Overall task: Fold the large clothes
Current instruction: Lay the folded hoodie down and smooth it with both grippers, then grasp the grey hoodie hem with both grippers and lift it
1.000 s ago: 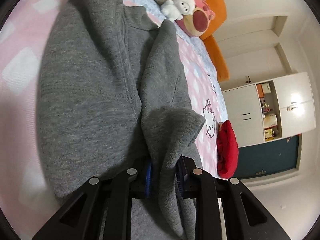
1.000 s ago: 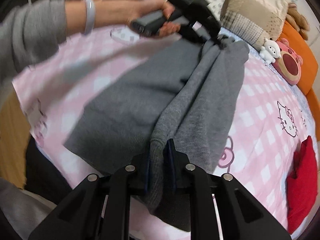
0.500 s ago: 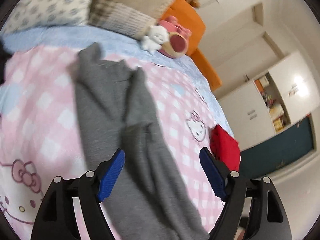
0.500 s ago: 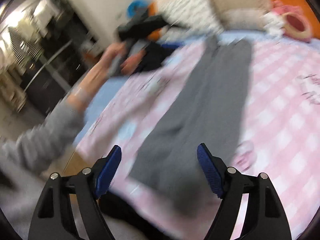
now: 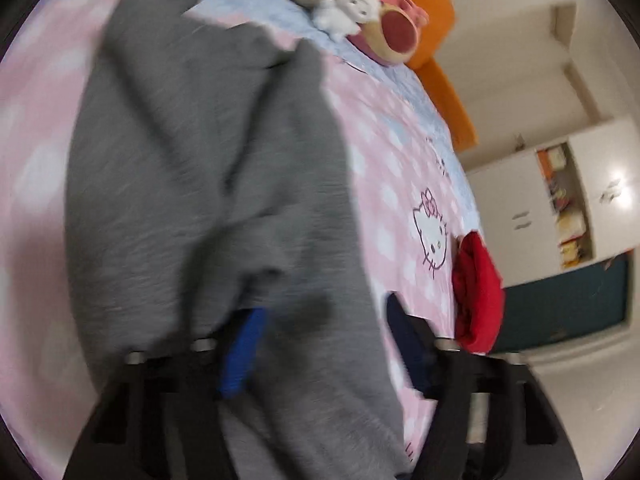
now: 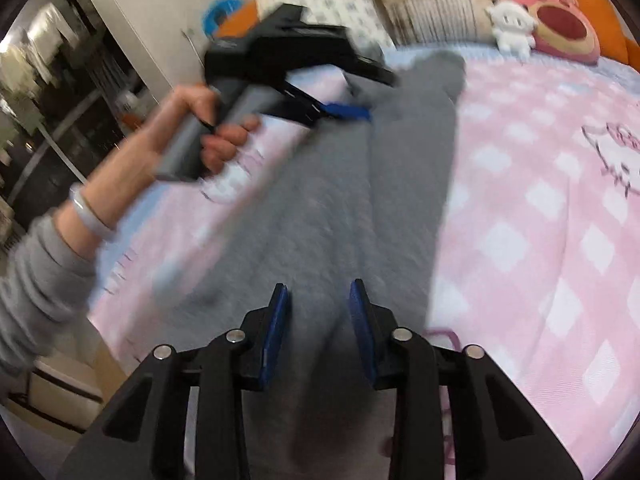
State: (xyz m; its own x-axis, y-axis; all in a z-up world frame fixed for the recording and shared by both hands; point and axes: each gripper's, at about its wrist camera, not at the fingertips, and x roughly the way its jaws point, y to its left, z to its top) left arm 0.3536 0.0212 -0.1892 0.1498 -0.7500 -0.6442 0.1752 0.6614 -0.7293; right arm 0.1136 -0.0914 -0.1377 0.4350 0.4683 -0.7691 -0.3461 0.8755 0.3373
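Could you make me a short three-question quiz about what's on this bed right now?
1. True or false: the left gripper is clamped shut on the grey garment.
2. What colour is the bundle near the bed's edge?
A) red B) green C) yellow
3. The white plush toy sits beside a ____ plush cushion.

Key: 1 false, its jaws are apart; 2 A; 3 pink.

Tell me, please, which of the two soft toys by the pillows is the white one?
The white plush is the smaller toy, nearer the striped pillow. The pink plush beside it is larger, with a dark red centre.
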